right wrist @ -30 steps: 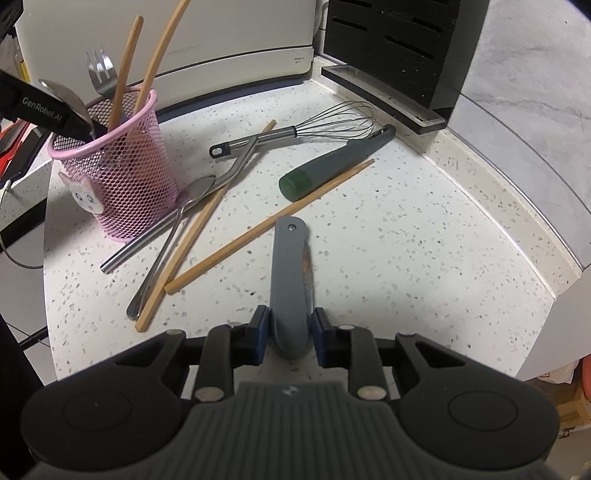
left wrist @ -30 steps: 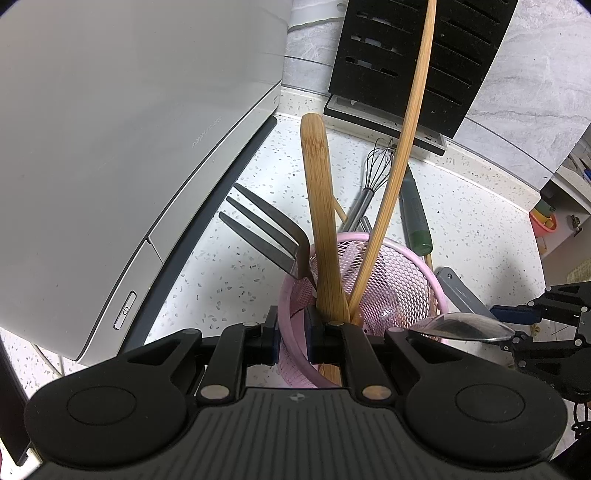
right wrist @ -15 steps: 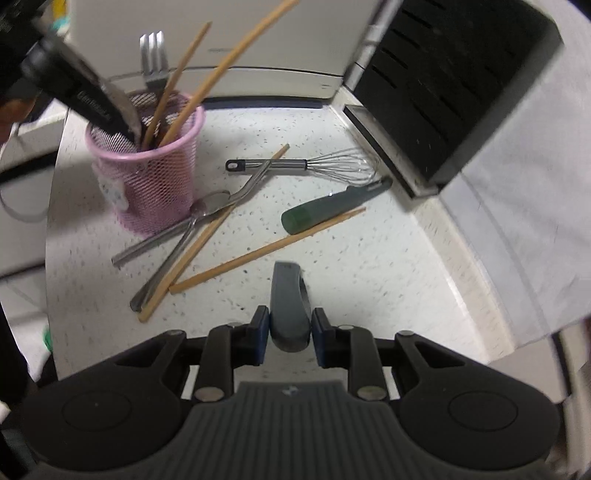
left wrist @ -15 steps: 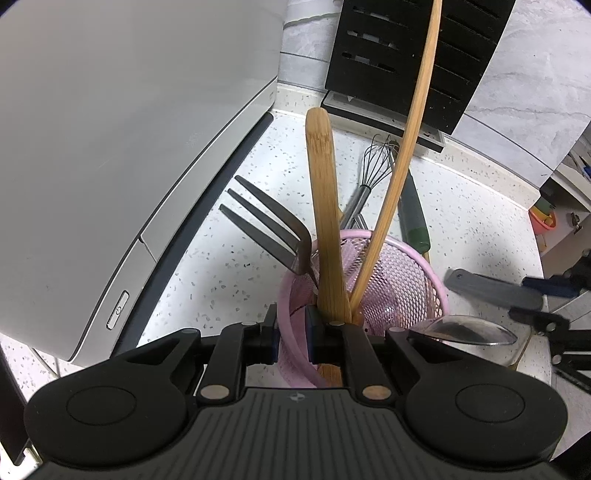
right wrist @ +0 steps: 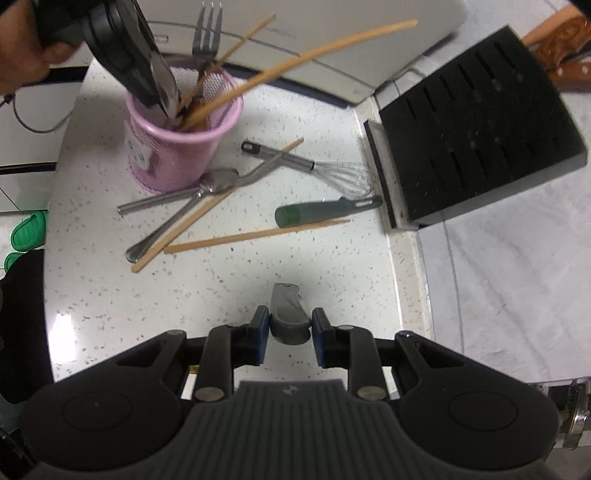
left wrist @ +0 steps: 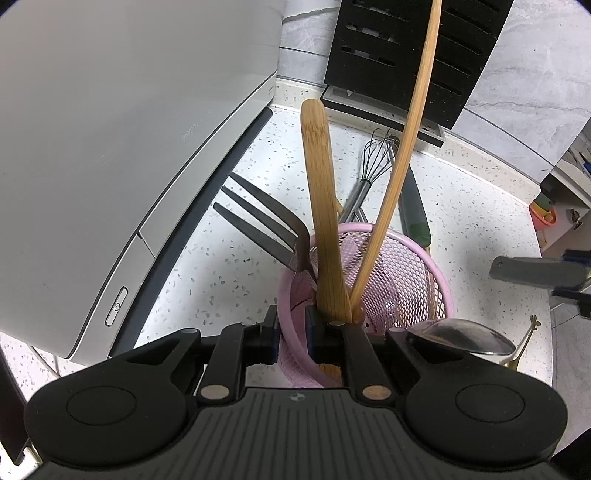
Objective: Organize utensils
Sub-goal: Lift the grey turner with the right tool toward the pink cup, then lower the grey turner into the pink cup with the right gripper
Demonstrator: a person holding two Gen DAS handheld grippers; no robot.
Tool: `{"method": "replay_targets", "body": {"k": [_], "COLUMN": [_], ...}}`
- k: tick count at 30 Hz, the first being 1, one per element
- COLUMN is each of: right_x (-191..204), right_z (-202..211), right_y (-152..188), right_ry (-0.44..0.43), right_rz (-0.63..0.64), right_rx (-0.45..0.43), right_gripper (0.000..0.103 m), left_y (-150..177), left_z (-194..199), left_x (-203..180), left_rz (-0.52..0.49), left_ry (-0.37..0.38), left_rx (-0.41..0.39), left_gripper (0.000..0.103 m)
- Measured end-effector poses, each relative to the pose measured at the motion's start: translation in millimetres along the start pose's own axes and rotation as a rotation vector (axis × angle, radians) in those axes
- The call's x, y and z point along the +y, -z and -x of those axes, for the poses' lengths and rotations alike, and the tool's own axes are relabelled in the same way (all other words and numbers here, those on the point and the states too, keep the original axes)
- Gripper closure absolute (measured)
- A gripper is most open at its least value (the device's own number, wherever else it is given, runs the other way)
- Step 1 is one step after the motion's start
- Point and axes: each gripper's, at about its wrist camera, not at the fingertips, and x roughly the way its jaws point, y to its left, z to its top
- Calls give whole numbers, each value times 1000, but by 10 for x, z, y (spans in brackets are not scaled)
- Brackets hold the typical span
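Left wrist view: left gripper (left wrist: 291, 326) clamped on the near rim of the pink mesh cup (left wrist: 436, 280), which holds the fork (left wrist: 266, 225) and bamboo sticks; best to steady it. Right wrist view: right gripper (right wrist: 290, 334) clamped on the grey-handled utensil (right wrist: 286, 314), handle between the pads, above the counter (right wrist: 110, 295); cup far left. Lower it in handle-up, clear of the sticks.

Going by the right wrist view, the mesh utensil cup (right wrist: 184, 147) is sitting at 10 o'clock on the countertop (right wrist: 258, 266), with a fork (right wrist: 207, 33) and wooden sticks standing in it. A spoon (right wrist: 218, 179) is lying against its base. The whisk (right wrist: 317, 166) is lying at 12, a knife block (right wrist: 476, 122) sitting at 2 behind it.
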Motion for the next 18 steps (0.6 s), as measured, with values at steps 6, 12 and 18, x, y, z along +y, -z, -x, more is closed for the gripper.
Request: {"method": "replay_targets", "body": {"k": [6,12,18], "right_x": [11,67,160], "right_z": [461,865,938], "right_y": [-178,-455,-720], "right_ry": [-16,-52,-76], "right_rz": [27,61,110], "right_rx": [-72,-167,-201], "right_gripper": [81,81,81], "left_y": [-13,-15,-13], "left_z": [2,13,19], "left_x": [22,52,77], "left_rz": [14,30,34], "left_ry": [7,22,34], "left_rx": [6,10,12], "left_gripper": [88,88,87]}}
